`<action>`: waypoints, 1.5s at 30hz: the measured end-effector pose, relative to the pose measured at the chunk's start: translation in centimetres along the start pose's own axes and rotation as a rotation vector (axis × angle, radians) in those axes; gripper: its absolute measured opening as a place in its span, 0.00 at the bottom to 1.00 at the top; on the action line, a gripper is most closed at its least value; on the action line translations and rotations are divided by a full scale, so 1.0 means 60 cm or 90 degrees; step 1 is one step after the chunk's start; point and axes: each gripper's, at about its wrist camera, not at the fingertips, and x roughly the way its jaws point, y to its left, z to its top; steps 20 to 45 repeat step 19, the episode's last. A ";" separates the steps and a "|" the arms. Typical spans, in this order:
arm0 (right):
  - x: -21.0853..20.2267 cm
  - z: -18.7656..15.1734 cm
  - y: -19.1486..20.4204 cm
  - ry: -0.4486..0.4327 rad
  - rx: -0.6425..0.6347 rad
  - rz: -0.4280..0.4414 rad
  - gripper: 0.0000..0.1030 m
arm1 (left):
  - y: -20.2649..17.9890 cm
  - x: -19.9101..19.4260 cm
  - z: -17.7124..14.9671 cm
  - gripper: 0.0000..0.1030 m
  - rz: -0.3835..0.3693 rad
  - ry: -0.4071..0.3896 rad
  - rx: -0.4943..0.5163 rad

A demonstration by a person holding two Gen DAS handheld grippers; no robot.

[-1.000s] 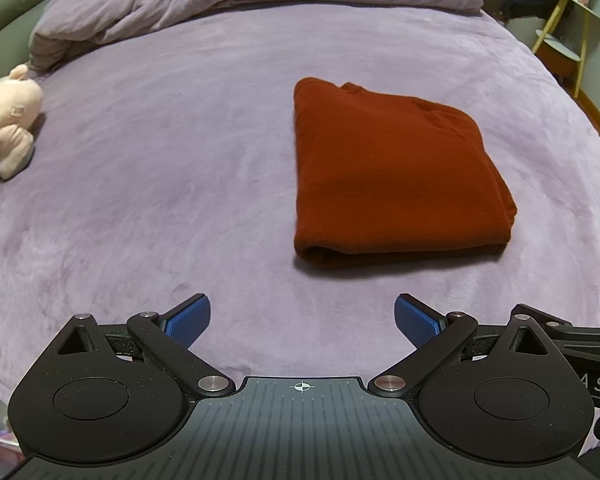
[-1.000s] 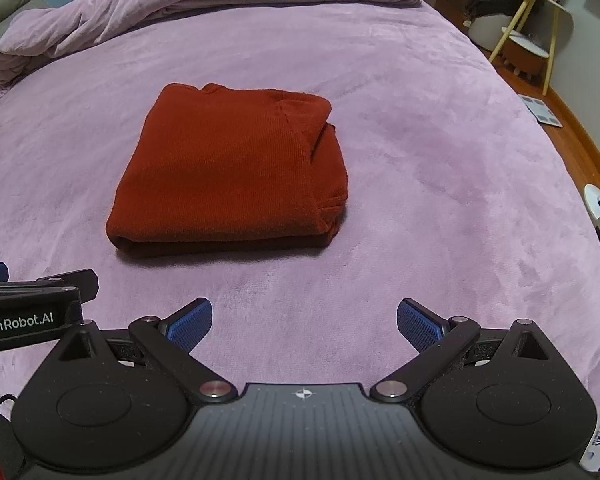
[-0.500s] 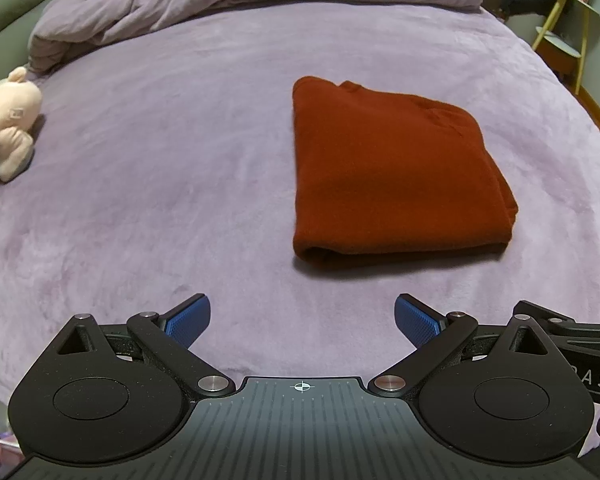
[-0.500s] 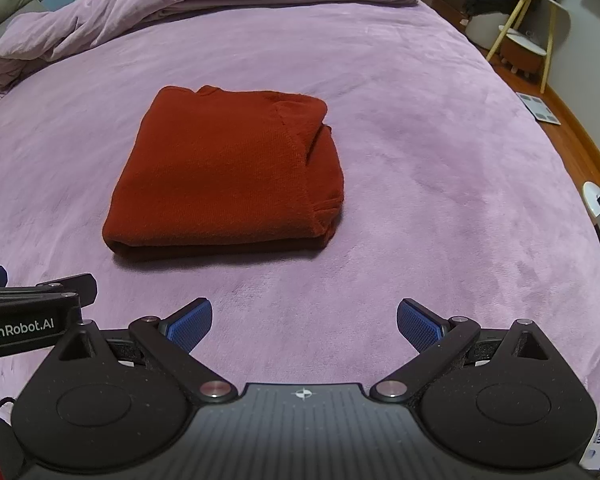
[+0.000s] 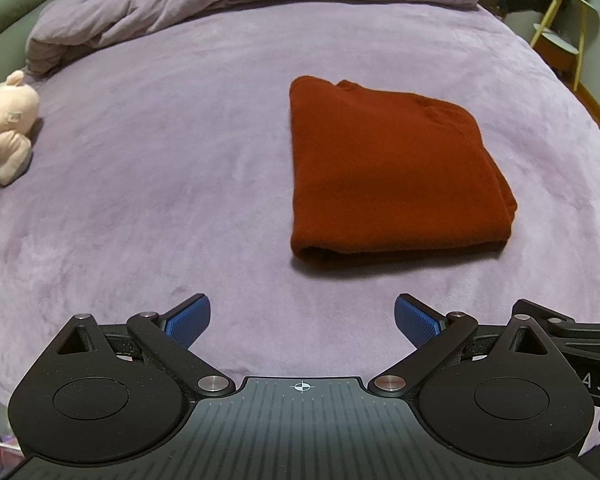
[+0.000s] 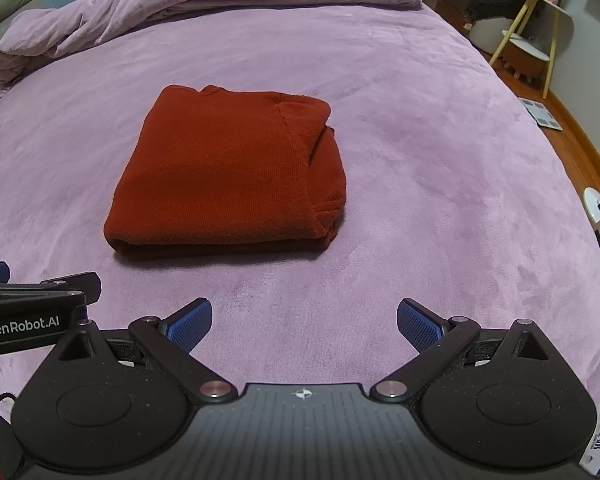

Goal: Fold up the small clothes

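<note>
Purple fleece bedspread [image 5: 140, 200] fills both views, and at the bottom of each frame the left gripper [image 5: 302, 318] and right gripper [image 6: 304, 320] sit spread wide with nothing between the blue pads. Further up, clear of both, the rust-red sweater [image 5: 388, 172] lies right of center in the left view and left of center in the right view [image 6: 228, 176]. Basically nothing has changed since a second ago; it's a neat folded rectangle with layered edges on its right side.

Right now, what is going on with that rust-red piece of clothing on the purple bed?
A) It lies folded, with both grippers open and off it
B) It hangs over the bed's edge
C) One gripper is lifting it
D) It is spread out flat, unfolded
A: the rust-red garment lies folded on the purple bed, while the left gripper and right gripper are open, short of it.
</note>
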 end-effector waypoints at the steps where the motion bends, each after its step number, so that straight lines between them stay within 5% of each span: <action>1: 0.000 0.000 0.000 -0.001 -0.001 0.000 0.96 | 0.000 -0.001 -0.001 0.98 0.001 -0.005 0.002; 45: 0.001 0.000 0.002 -0.001 0.000 -0.011 0.96 | -0.003 0.003 0.000 0.98 0.011 0.003 0.001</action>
